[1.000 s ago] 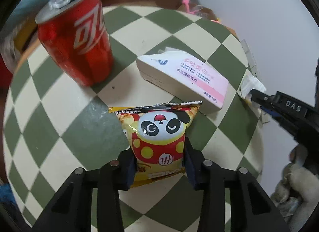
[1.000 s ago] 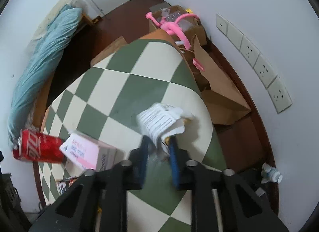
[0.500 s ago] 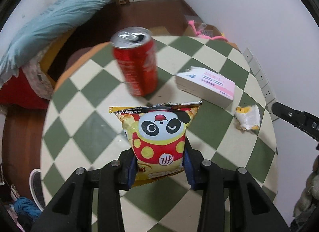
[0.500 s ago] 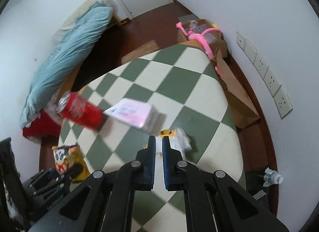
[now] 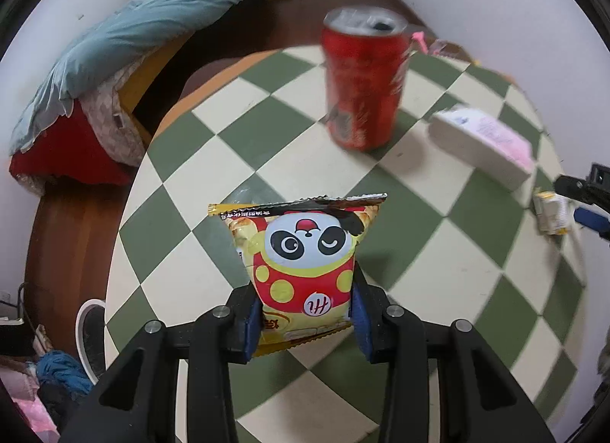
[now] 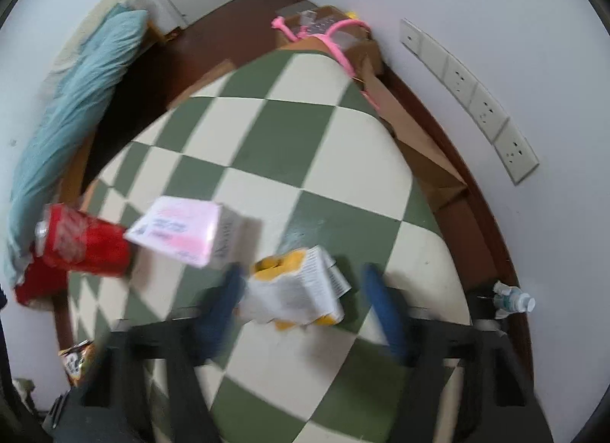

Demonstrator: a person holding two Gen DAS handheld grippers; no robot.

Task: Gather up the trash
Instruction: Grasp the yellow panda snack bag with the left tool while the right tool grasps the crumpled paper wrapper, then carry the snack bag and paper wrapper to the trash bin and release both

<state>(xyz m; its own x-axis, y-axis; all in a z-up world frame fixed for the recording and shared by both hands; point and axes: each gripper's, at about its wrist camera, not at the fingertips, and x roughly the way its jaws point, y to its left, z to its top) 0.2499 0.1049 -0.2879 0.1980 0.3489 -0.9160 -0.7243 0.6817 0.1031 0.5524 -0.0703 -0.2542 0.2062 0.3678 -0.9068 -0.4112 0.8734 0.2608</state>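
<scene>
The left gripper [image 5: 303, 313] pinches a snack bag [image 5: 303, 264] between its 2 blue pads, held upright above the checked table [image 5: 183, 161]; the bag is yellow and red with a panda face. The right gripper [image 6: 305, 302] stands spread wide around a crumpled white-and-yellow carton [image 6: 295, 290] lying on the table, apart from both fingers. Blur smears the can [image 5: 364, 81] and pink box [image 6: 183, 229].

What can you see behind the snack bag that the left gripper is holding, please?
Behind the snack bag, farther along the checkered table, a red can stands upright, with a pink-and-white box to its right. The tabletop directly behind the bag is hidden.
</scene>
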